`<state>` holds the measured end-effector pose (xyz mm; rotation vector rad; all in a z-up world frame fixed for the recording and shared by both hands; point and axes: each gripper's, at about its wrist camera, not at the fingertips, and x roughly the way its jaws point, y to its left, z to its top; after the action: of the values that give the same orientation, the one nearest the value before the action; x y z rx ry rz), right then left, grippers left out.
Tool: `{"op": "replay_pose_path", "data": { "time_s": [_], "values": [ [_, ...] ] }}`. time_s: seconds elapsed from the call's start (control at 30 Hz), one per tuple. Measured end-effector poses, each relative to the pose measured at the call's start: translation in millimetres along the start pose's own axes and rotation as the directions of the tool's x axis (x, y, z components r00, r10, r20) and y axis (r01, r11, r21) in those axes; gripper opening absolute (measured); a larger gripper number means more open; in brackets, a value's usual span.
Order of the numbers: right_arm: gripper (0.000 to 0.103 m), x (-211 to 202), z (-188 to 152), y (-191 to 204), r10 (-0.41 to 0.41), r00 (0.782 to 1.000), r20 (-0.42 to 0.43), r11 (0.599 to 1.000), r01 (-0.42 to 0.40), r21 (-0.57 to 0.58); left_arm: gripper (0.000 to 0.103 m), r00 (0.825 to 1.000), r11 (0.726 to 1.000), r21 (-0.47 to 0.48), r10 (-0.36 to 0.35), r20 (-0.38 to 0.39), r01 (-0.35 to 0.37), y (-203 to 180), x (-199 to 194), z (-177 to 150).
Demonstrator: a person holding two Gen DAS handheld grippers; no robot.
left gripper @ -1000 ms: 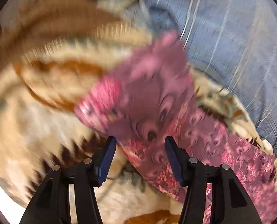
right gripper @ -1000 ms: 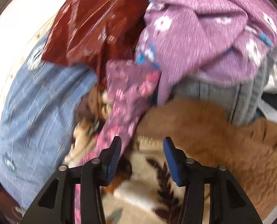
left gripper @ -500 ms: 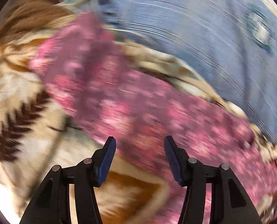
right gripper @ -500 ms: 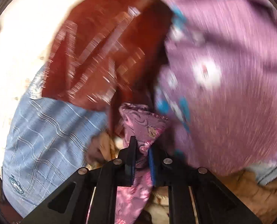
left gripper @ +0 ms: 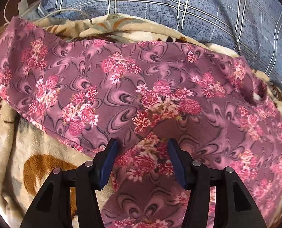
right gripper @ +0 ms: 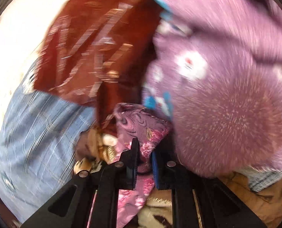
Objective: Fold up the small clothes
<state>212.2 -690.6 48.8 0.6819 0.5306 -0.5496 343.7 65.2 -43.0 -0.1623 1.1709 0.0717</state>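
A purple cloth with pink flowers point(left gripper: 121, 87) lies stretched across a beige patterned blanket point(left gripper: 17, 152) in the left wrist view. My left gripper point(left gripper: 142, 148) is open just above the cloth's near part, a fold of it lying between the fingers. In the right wrist view my right gripper point(right gripper: 143, 153) is shut on one end of the same flowered cloth point(right gripper: 141, 125), which bunches up above the pads and hangs down below them.
A blue checked pillow point(left gripper: 179, 5) lies behind the cloth, with a white cable point(left gripper: 23, 1) at the far left. In the blurred right view, a lilac flowered garment point(right gripper: 226, 85), a dark red cloth point(right gripper: 95, 43) and blue fabric point(right gripper: 36, 133) crowd close.
My right gripper closed on the end of the flowered cloth and pulled it out. The cloth went from bunched to spread under my left gripper, which stayed open.
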Motion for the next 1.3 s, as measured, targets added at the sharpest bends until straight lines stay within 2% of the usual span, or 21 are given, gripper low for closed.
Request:
{"op": "replay_pose_path", "data": {
  "time_s": [0.13, 0.3, 0.37, 0.57, 0.73, 0.77, 0.9, 1.03, 1.1, 1.17, 1.23, 1.3],
  "values": [
    [0.012, -22, -18, 47, 0.076, 0.997, -0.017, 0.993, -0.078, -0.093, 0.054, 0.999, 0.999, -0.028, -0.031, -0.018, 0.03, 15, -3, 2],
    [0.012, -44, -57, 118, 0.193, 0.979, -0.062, 0.962, -0.202, -0.187, 0.055, 0.998, 0.998, -0.039, -0.045, -0.032, 0.044, 16, -1, 4],
    [0.012, -48, -81, 151, 0.245, 0.965, -0.098, 0.943, -0.26, -0.208, 0.056, 0.999, 0.999, -0.032, -0.042, -0.031, 0.041, 14, -1, 3],
    [0.012, -44, -155, 228, 0.314, 0.924, -0.22, 0.887, -0.368, -0.28, 0.056, 0.997, 0.997, -0.036, -0.073, -0.031, 0.072, 18, -3, 2],
    [0.012, -34, -230, 289, 0.354, 0.872, -0.339, 0.84, -0.456, -0.295, 0.056, 0.991, 0.991, -0.058, -0.125, -0.039, 0.122, 28, -4, 3],
    [0.012, -30, -249, 302, 0.362, 0.855, -0.372, 0.83, -0.477, -0.29, 0.056, 0.99, 0.989, -0.062, -0.135, -0.041, 0.132, 30, -5, 3],
    [0.012, -29, -315, 346, 0.365, 0.808, -0.462, 0.795, -0.529, -0.298, 0.056, 0.978, 0.977, -0.087, -0.201, -0.047, 0.197, 44, -7, 3],
    [0.012, -31, -372, 379, 0.341, 0.78, -0.525, 0.767, -0.554, -0.325, 0.056, 0.96, 0.956, -0.118, -0.276, -0.055, 0.268, 60, -10, 4],
    [0.012, -33, -399, 392, 0.333, 0.758, -0.561, 0.746, -0.575, -0.336, 0.056, 0.948, 0.942, -0.143, -0.313, -0.057, 0.302, 69, -11, 5],
    [0.017, -31, -419, 400, 0.318, 0.738, -0.595, 0.736, -0.588, -0.337, 0.056, 0.938, 0.929, -0.171, -0.342, -0.062, 0.327, 77, -12, 5],
    [0.027, -23, -442, 406, 0.269, 0.707, -0.654, 0.737, -0.588, -0.333, 0.056, 0.929, 0.916, -0.196, -0.366, -0.058, 0.349, 85, -10, 5],
    [0.028, -21, -456, 405, 0.204, 0.705, -0.679, 0.735, -0.568, -0.37, 0.056, 0.923, 0.909, -0.211, -0.379, -0.062, 0.359, 90, -11, 4]
  ]
}}
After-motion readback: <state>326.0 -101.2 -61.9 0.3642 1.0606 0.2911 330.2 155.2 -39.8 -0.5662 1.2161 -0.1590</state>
